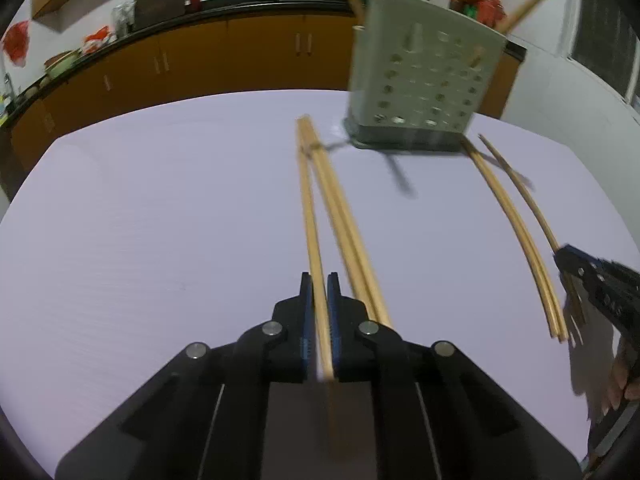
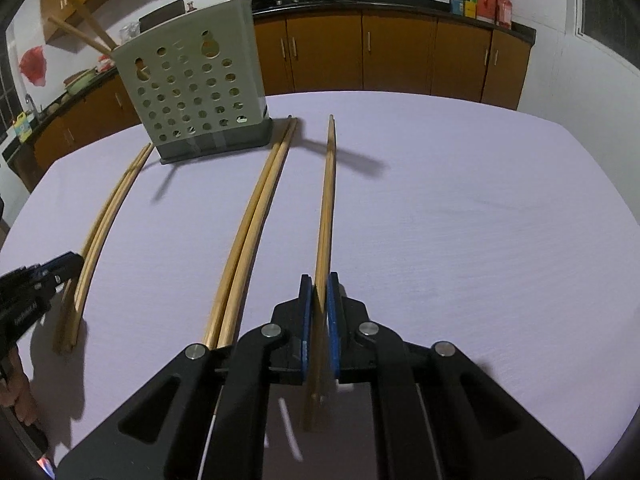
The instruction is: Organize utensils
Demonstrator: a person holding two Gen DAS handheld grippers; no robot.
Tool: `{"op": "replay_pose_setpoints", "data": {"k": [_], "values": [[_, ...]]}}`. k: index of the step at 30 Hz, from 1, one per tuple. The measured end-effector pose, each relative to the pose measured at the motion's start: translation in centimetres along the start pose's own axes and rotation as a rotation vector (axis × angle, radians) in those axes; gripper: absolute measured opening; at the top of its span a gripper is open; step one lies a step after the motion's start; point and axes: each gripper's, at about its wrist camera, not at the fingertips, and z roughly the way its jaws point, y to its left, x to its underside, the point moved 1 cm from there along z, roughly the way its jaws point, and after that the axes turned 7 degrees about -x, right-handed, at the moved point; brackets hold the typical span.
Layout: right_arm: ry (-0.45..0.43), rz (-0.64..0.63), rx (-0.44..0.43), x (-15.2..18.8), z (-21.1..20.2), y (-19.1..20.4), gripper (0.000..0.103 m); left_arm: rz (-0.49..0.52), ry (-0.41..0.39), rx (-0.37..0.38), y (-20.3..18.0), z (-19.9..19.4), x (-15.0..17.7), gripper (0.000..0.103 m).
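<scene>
Two grippers are in use, each clamped on one wooden chopstick above a pale lilac surface (image 1: 160, 220).

Left wrist view: the left gripper (image 1: 319, 292) points forward and steeply downward. Its jaws are clenched on a single chopstick (image 1: 310, 216), which passes between the blue pads and runs away toward the utensil holder (image 1: 420, 80). A pair of chopsticks (image 1: 340, 208) lies on the surface just to the right of the gripped one, the far ends of all three close together. The holder is a grey-green perforated box on a dark base, standing at the far side of the surface with several chopsticks leaning out of its top. A second pair of chopsticks (image 1: 516, 220) lies further right. At the right edge the right gripper (image 1: 568, 258) reaches in, holding a chopstick. Part of a hand (image 1: 624, 384) shows below it.

Right wrist view: the right gripper (image 2: 319, 292) likewise points forward and downward. Its jaws are clenched on one chopstick (image 2: 326, 208), whose far end points past the right side of the holder (image 2: 200, 92). One pair (image 2: 256, 216) lies just to its left, its tips beside the holder's base. Another pair (image 2: 108, 216) lies well to the left. The left gripper (image 2: 74, 260) enters at the left edge, next to that pair.

No writing is legible in either view; packaging on the rear counter (image 2: 400, 4) is too blurred to read.
</scene>
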Motion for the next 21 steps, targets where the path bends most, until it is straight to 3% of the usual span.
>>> {"op": "replay_pose_setpoints", "data": {"k": [6,21], "values": [[-0.01,0.032,0.021,-0.3,-0.1,-1.2,0.008,-0.072,0.004,-0.045,2.8,0.6,-0.8,0.008],[-0.01,0.034,0.04,-0.2,-0.1,-1.9,0.008,-0.106,0.006,-0.013,3.5,0.7,-0.8,0.009]]}}
